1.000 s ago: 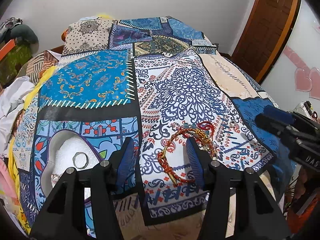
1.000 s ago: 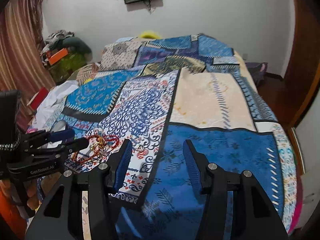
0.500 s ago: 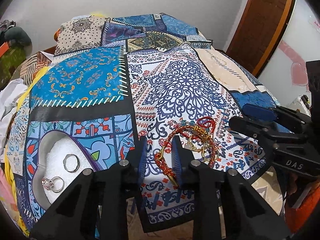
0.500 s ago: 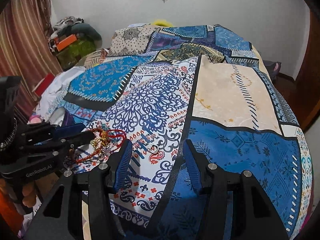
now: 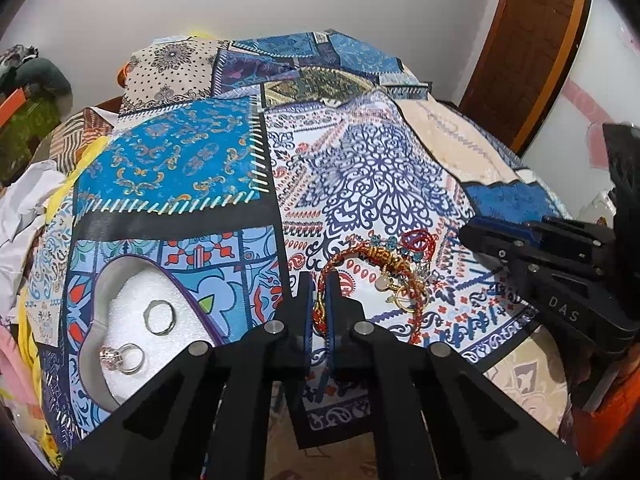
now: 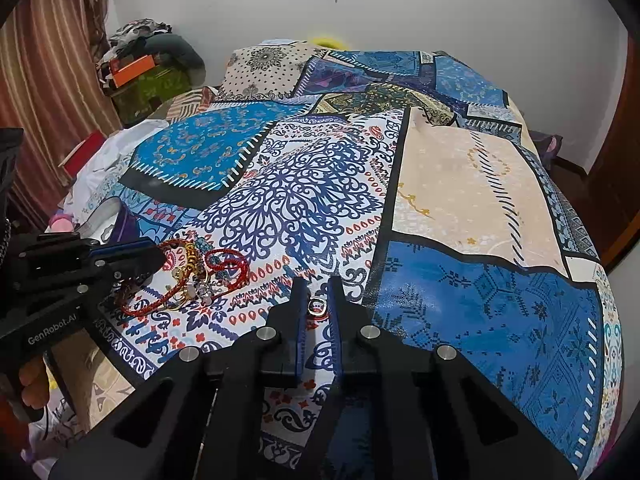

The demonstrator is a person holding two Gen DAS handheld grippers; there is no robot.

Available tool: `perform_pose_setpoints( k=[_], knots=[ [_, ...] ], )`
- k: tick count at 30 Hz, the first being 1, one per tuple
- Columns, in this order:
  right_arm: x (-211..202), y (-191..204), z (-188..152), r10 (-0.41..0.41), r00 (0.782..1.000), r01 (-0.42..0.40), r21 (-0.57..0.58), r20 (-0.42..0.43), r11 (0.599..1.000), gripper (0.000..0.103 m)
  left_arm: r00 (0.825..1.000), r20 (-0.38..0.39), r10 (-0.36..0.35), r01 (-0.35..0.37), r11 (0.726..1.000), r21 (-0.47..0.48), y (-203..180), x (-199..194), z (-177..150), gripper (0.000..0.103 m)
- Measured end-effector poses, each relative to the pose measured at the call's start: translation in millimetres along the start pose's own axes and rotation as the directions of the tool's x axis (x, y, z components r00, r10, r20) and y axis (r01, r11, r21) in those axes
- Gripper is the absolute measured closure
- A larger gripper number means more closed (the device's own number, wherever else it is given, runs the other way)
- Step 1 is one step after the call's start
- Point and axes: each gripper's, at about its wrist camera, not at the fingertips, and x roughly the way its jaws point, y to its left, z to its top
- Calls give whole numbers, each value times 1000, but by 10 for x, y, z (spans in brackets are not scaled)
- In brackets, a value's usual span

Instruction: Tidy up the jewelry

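A tangle of red and gold thread bracelets (image 5: 384, 268) lies on the patterned bedspread (image 5: 360, 184); it also shows in the right wrist view (image 6: 192, 276). My left gripper (image 5: 319, 308) is shut on the near end of the red bracelet cord. A white foam-lined jewelry box (image 5: 132, 320) at the left holds a plain silver ring (image 5: 160, 317) and a stone ring (image 5: 120, 360). In the right wrist view a small silver ring (image 6: 317, 306) lies between my right gripper's (image 6: 318, 304) nearly closed fingers; whether they touch it is unclear.
Clothes and clutter pile at the bed's left side (image 6: 144, 64). A wooden door (image 5: 532, 48) stands at the right. Pillows (image 6: 264, 68) lie at the far end of the bed. The bed's near edge drops off just below the grippers.
Both grippers have closed from wide open. The left has shut on the red bracelet cord. The right has moved left and forward and narrowed around the small silver ring.
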Motion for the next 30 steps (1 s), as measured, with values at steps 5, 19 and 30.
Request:
perform_pose_setpoints(
  k=[5,19,30],
  knots=[
    [-52,-23,7,2,1000,-2,28,6,1000,95,999,43,-6,5,1000,14,-50,-188,26,100],
    [-595,-59,76,-50,992,41,76,118,996,95,984,180,-9,7,1000,14,-120,-771,129,100],
    [-857,227,218,-28,979,19,45,203,999,95,964,264,38,-28,999,-44,174,-1200,76,100]
  ],
)
